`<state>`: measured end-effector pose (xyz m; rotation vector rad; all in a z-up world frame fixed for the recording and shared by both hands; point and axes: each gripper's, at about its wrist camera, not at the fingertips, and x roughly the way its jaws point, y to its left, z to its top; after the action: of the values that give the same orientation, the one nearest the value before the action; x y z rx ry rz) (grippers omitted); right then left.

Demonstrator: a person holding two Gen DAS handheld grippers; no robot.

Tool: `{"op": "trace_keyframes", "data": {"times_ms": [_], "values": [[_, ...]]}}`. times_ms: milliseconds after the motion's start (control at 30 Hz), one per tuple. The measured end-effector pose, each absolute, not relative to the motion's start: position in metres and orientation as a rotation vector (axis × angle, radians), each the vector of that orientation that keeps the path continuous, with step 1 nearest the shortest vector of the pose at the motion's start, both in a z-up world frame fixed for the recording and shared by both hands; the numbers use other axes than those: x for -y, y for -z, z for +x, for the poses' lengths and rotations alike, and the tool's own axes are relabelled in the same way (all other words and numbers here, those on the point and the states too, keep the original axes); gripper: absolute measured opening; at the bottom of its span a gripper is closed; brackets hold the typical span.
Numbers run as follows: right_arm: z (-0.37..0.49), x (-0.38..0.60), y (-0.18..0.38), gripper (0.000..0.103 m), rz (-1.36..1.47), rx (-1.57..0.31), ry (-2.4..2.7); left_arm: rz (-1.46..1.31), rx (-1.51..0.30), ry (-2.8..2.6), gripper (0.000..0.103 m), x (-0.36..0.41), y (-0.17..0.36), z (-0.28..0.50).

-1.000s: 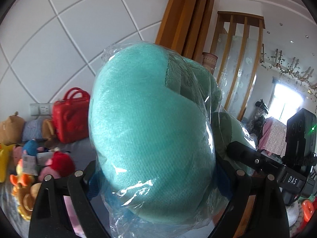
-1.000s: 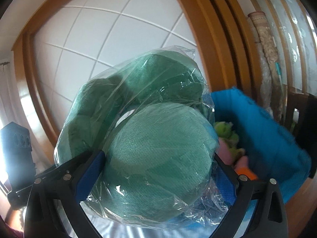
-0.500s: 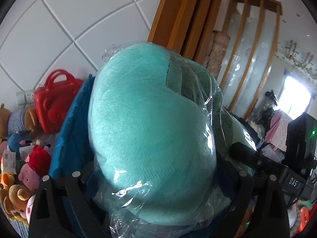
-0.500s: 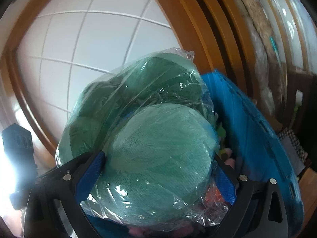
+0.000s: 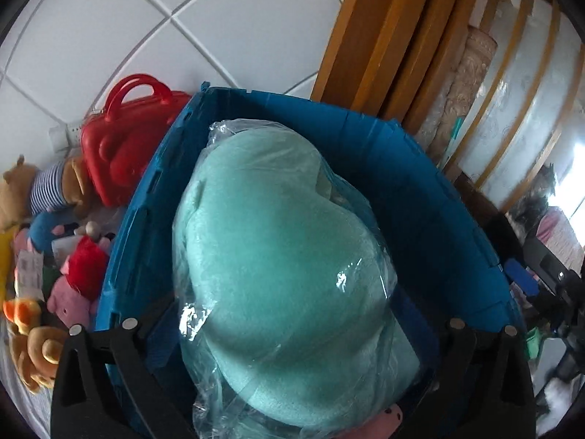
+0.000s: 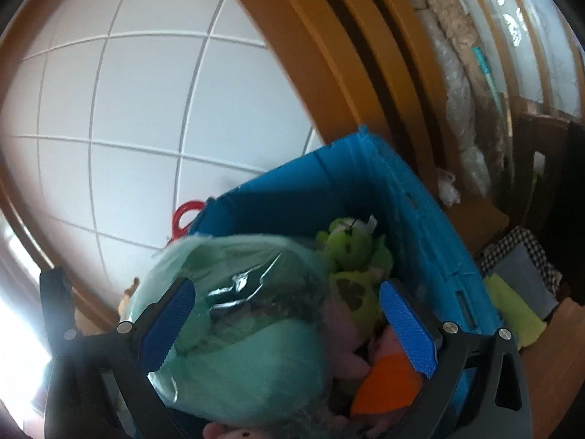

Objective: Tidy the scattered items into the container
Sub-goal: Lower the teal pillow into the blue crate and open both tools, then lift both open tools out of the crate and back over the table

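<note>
A teal neck pillow in a clear plastic bag (image 5: 278,278) lies inside the blue bin (image 5: 413,190). My left gripper (image 5: 292,325) is wide open around it, the pillow between its black fingers. In the right wrist view the pillow (image 6: 234,329) lies in the blue bin (image 6: 413,226) beside a green plush (image 6: 351,256) and an orange item (image 6: 387,384). My right gripper (image 6: 289,325) is open above them, its blue pads apart from the pillow.
Left of the bin are a red toy case (image 5: 128,139), a striped bear (image 5: 40,190) and several small plush toys (image 5: 73,278) on the surface. White tiled wall and wooden frame (image 5: 369,36) stand behind. Folded cloths (image 6: 519,292) lie right of the bin.
Both grippers lowered the bagged pillow into the blue bin and opened. The pillow now rests in the bin; the right gripper has drawn clear of it.
</note>
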<state>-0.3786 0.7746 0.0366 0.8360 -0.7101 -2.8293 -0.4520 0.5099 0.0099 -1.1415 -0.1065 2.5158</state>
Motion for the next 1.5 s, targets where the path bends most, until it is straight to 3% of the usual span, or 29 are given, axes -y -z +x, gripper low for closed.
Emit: {"op": "trace_keyframes", "data": {"times_ms": [167, 433, 933, 1500], "values": [[-0.365, -0.750, -0.042, 0.102, 0.866, 0.610, 2.822, -1.081, -0.069, -2.528, 0.103, -0.535, -0.030, -0.451], [-0.350, -0.718, -0.035, 0.102, 0.981, 0.386, 2.776, -0.883, -0.086, -2.615, 0.103, -0.533, -0.079, -0.443], [-0.321, -0.701, -0.027, 0.102, 0.966, 0.368, 2.826, -0.878, -0.192, -2.711, 0.103, -0.503, -0.051, -0.354], [-0.222, -0.628, -0.034, 0.102, 0.940, 0.247, 2.947, -0.880, -0.127, -2.666, 0.103, -0.431, -0.041, -0.261]]}}
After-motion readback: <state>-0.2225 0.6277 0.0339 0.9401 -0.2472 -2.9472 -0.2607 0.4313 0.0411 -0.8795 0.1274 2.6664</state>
